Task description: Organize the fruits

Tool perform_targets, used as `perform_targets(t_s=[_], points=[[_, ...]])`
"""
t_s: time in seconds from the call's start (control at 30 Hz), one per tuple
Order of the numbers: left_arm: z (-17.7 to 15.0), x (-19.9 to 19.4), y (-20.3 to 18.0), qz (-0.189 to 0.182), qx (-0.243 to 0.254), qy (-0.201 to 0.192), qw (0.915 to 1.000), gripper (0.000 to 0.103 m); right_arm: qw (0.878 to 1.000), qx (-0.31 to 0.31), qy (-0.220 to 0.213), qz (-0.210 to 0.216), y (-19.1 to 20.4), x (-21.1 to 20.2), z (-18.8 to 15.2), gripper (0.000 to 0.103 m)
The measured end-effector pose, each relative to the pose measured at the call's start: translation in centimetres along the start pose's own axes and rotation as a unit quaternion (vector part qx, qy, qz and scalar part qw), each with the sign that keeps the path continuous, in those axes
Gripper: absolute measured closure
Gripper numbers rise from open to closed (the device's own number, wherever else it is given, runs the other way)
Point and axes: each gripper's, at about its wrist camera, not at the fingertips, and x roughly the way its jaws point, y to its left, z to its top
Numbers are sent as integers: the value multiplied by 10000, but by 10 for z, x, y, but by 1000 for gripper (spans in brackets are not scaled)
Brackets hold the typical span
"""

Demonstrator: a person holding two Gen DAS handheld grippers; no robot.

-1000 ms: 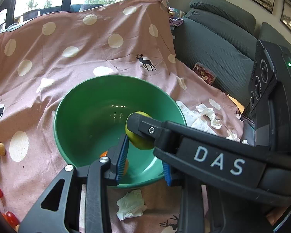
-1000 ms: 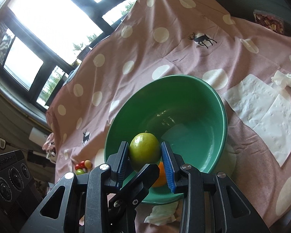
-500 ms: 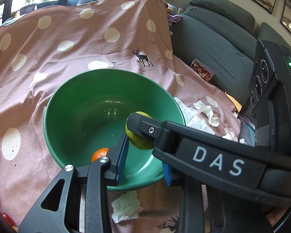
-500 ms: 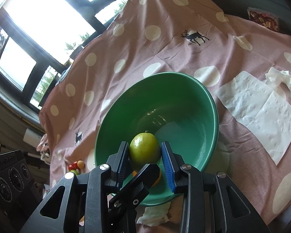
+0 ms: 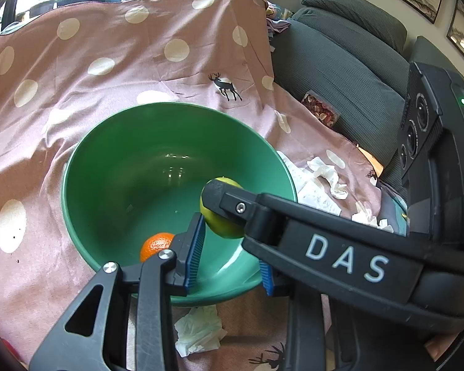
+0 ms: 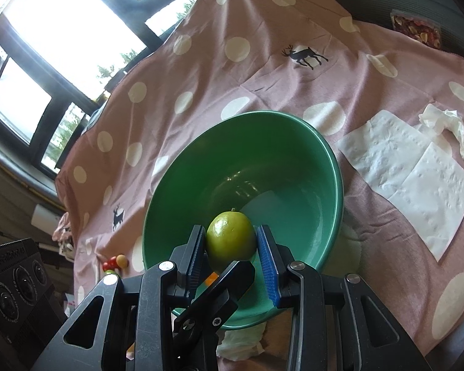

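Observation:
A green bowl (image 5: 133,167) (image 6: 294,167) sits tilted on the pink dotted cloth (image 5: 139,61). My left gripper (image 5: 230,247) is shut on the bowl's near rim, one blue pad inside the wall and one outside. A small orange (image 5: 156,244) lies inside by the left pad; only a sliver of the orange (image 6: 212,276) shows in the right wrist view. My right gripper (image 6: 230,235) is shut on a green lime (image 6: 232,238) and holds it over the bowl's near side. In the left wrist view its finger covers most of the lime (image 5: 222,228).
Flat white tissues (image 6: 411,179) and a crumpled one (image 6: 448,126) lie right of the bowl. Another crumpled tissue (image 5: 198,330) lies in front of it. Small red and yellow fruits (image 6: 114,262) sit left of the bowl. A grey sofa (image 5: 340,61) with a snack packet (image 5: 320,111) stands to the right.
In the left wrist view the cloth and small fruits slid left out of frame, and the orange came out from behind the left pad. Both grips stay as they were.

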Motion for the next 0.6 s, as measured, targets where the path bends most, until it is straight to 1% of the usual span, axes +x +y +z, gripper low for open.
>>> perform_targets(t_s=[0.43,0.6], points=[[-1,5,1,-60,-37,85,9999,72,9999,1,70,-138,-1,3,0,65],[-1,6,0,-60,-40,99,9999,72,9999,11,76,-132,-1,3,0,65]])
